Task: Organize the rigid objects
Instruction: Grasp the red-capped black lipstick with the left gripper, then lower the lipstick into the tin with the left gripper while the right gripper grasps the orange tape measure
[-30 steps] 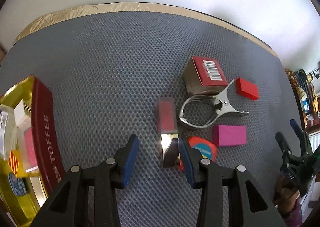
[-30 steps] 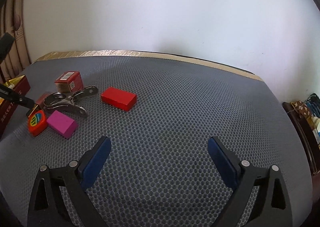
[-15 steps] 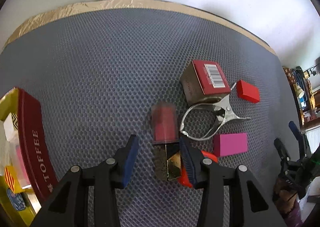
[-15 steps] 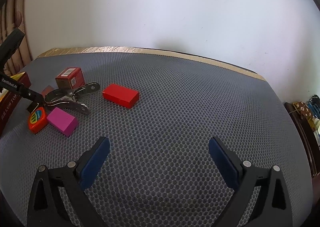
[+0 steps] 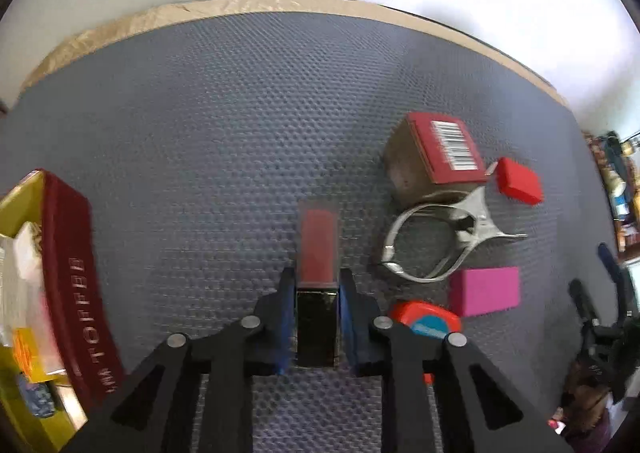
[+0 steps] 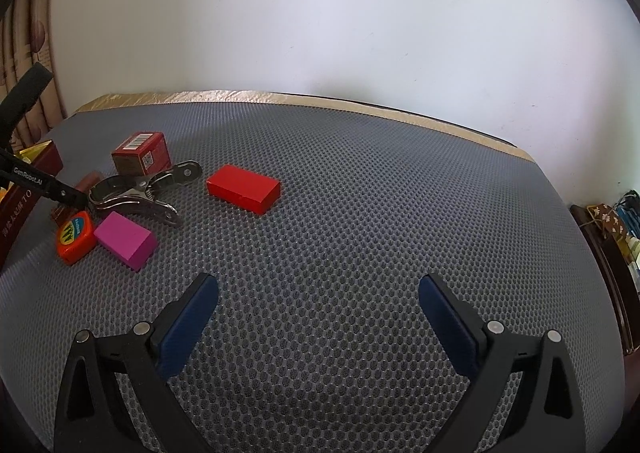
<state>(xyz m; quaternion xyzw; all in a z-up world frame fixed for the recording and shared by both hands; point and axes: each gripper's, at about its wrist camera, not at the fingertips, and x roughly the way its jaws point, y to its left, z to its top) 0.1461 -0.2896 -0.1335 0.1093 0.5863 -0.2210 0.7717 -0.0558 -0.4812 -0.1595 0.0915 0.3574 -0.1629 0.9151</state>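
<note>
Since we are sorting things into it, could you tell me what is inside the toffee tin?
The toffee tin shows a gold lining and several packets inside: white, pinkish, orange-yellow, and something blue. What they are is too blurred to tell, and its wall hides anything lower.

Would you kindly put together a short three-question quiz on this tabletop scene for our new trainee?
1. True or false: the left gripper has its fingers closed on the lipstick case.
2. Multiple choice: what lies right beside the orange tape measure? A) pink block B) red block C) toffee tin
3. Fill in: the right gripper is ____ and holds nothing.

Key: 1 true; 2 A; 3 open. The metal clamp lies in front of the barcode box, seen from the right wrist.
</note>
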